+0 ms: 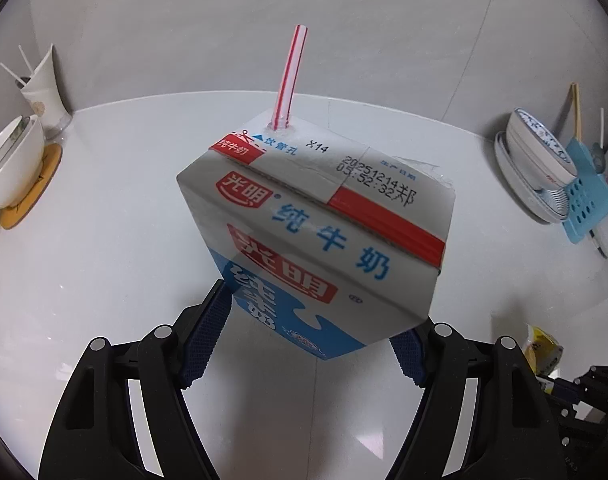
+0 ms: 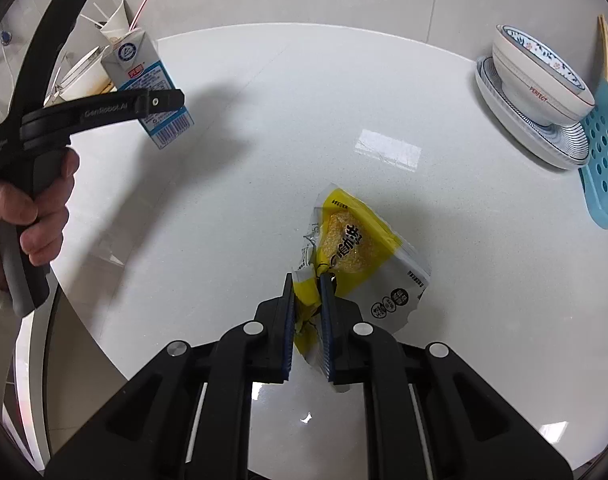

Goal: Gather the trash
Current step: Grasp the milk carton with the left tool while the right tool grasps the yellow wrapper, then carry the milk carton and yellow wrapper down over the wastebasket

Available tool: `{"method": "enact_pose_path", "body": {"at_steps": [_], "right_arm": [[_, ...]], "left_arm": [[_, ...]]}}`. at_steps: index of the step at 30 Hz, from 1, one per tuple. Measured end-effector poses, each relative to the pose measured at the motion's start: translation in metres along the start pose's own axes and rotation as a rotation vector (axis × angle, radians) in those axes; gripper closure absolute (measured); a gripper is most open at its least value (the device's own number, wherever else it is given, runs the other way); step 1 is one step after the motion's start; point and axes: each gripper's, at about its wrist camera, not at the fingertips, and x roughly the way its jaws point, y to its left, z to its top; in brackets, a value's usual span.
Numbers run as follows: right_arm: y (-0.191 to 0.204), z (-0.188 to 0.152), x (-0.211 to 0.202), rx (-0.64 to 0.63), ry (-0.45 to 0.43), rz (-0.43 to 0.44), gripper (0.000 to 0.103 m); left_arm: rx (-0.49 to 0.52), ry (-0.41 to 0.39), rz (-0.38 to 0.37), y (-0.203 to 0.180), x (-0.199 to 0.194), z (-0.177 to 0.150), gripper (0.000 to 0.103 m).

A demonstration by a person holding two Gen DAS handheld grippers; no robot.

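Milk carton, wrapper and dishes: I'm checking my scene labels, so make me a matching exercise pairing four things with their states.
Things:
1. milk carton
2. yellow snack wrapper
3. blue-patterned bowl
4. striped straw

States:
A. stacked on a plate
B. pinched by the right gripper
C. sticking out of the carton's top
D. gripped by the left gripper

Pairs: 1-D, 2-B, 3-A, 4-C

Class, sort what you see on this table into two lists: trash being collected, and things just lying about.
Trash being collected:
milk carton with straw, in the left gripper
yellow wrapper, in the right gripper

Lying about:
patterned bowl
blue rack
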Motion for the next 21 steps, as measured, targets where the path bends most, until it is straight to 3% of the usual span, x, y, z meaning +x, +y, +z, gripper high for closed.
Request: {"method": "enact_pose_path", "body": {"at_steps": [21], "right_arm": [[0.033, 0.002, -0.047, 0.012, -0.124, 0.011, 0.092]], "left_arm": [[-0.089, -0.063, 0.022, 0.033, -0.115, -0.068, 0.031]]}}
